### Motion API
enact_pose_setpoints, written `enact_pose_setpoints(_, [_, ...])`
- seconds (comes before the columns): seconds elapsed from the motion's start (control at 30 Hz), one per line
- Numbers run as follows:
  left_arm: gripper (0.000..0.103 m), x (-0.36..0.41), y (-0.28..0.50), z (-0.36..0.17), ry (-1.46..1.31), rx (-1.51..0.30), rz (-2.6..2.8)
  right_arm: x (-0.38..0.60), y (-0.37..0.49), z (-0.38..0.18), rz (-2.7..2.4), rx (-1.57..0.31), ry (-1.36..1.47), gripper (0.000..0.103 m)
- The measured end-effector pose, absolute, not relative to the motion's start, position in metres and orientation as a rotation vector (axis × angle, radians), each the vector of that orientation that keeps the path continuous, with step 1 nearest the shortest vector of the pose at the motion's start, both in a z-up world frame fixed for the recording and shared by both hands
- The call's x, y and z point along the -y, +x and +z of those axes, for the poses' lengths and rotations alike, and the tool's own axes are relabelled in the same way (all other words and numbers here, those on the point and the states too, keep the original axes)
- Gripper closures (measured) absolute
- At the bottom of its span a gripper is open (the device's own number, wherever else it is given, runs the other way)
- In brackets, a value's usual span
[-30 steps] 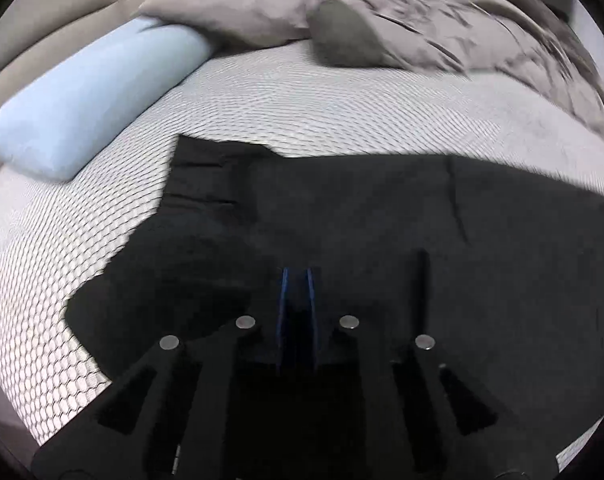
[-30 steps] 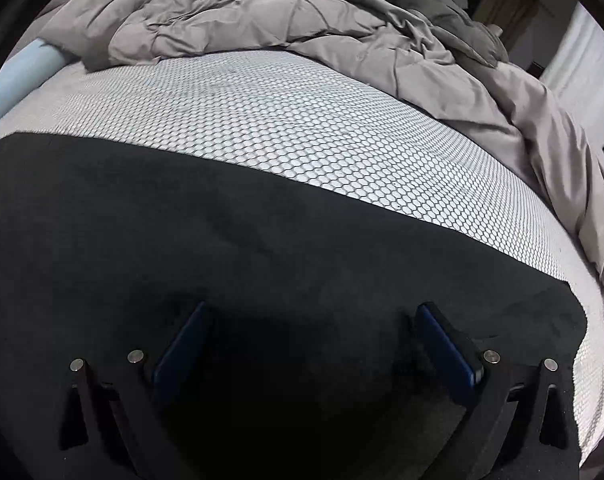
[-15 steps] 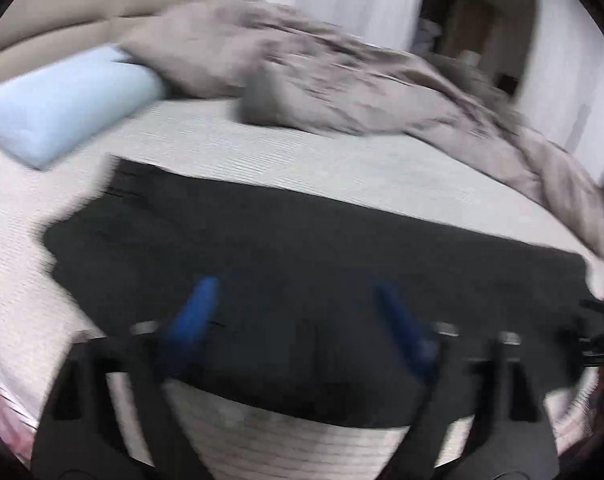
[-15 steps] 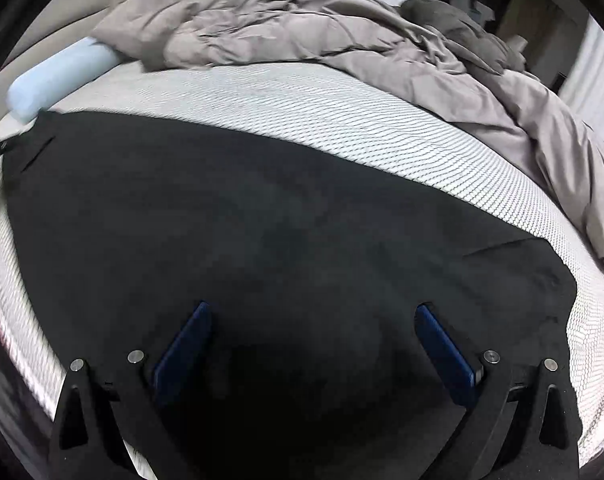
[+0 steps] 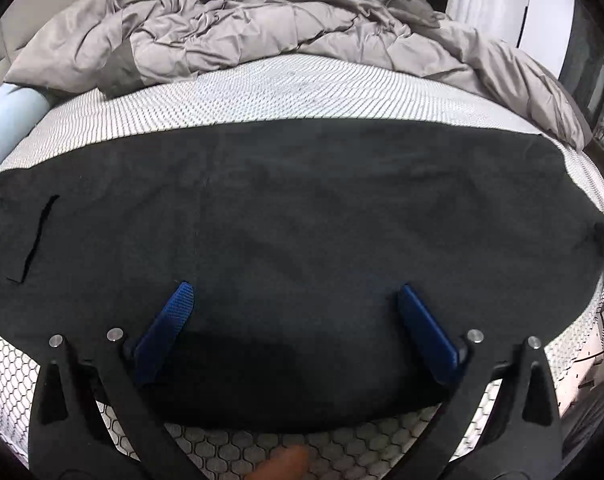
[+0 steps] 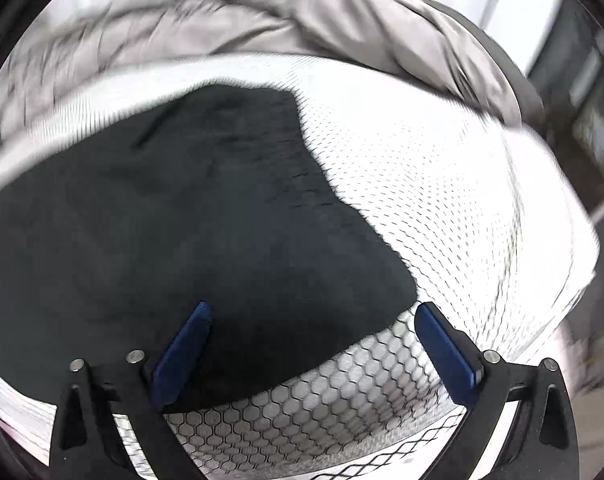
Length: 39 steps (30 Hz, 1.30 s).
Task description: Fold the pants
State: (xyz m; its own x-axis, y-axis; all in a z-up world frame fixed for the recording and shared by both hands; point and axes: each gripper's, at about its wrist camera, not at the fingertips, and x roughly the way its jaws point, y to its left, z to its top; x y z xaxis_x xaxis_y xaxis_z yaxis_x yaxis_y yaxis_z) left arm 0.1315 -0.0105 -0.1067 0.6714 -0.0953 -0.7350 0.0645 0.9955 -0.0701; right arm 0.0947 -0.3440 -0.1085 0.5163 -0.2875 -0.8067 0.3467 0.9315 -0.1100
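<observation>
Pants (image 5: 302, 216) flat, lengthwise left-to-right across bed (image 5: 302, 84)

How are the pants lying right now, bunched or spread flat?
Spread flat. The black pants lie as one smooth band across the mattress, edges straight. Both grippers, left and right, are open.

My left wrist view looks forward and down from the near bed edge, close over the black pants (image 5: 302, 216), facing the grey duvet (image 5: 262, 36) at the far side. My right wrist view sits nearer, low over the honeycomb sheet (image 6: 442, 184), probably angled toward the pants' right end; it is motion-blurred. Both views share pants, sheet and duvet.
</observation>
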Motion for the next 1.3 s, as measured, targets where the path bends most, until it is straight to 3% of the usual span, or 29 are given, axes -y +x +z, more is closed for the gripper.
enact_pose_setpoints(0.13, [0.001,0.018,0.122,-0.083,-0.065,-0.782,-0.197,0.37,0.067,-0.095,-0.245,-0.832,0.381,0.0])
enact_pose_setpoints(0.3, [0.001,0.073,0.127,-0.072,-0.079,-0.776,-0.367,0.389,0.052,-0.119,-0.073,-0.812,0.744,0.0])
enact_pose_setpoints(0.4, [0.001,0.115,0.141,-0.088,-0.082,-0.883,-0.489,0.389,0.061,-0.125,-0.05,-0.807,0.782,0.0])
enact_pose_setpoints(0.57, [0.001,0.148,0.14,-0.101,0.063,-0.886,-0.411,0.409,0.085,-0.133,0.036,-0.67,0.972,0.004])
enact_pose_setpoints(0.67, [0.001,0.145,0.143,-0.103,0.029,-0.909,-0.424,0.411,0.096,-0.127,-0.027,-0.65,0.902,0.028])
enact_pose_setpoints(0.73, [0.001,0.137,0.143,-0.102,0.007,-0.912,-0.454,0.403,0.103,-0.122,-0.09,-0.658,0.817,0.063])
enact_pose_setpoints(0.83, [0.001,0.11,0.146,-0.091,-0.061,-0.889,-0.437,0.378,0.105,-0.098,-0.145,-0.636,0.672,0.08])
enact_pose_setpoints(0.9, [0.001,0.088,0.147,-0.085,-0.1,-0.867,-0.406,0.363,0.107,-0.082,-0.105,-0.588,0.608,0.084])
enact_pose_setpoints(1.1, [0.001,0.001,0.147,-0.068,-0.214,-0.813,-0.273,0.23,0.139,-0.012,0.288,-0.549,0.364,0.084])
enact_pose_setpoints(1.17, [0.001,-0.033,0.147,-0.066,-0.283,-0.794,-0.224,0.173,0.153,-0.015,0.52,-0.678,0.269,0.075])
enact_pose_setpoints(1.23, [0.001,-0.059,0.145,-0.068,-0.354,-0.78,-0.192,0.133,0.158,-0.031,0.655,-0.809,0.187,0.04])
enact_pose_setpoints(1.3, [0.001,-0.082,0.144,-0.071,-0.404,-0.776,-0.163,0.104,0.148,-0.048,0.707,-0.895,0.062,0.037])
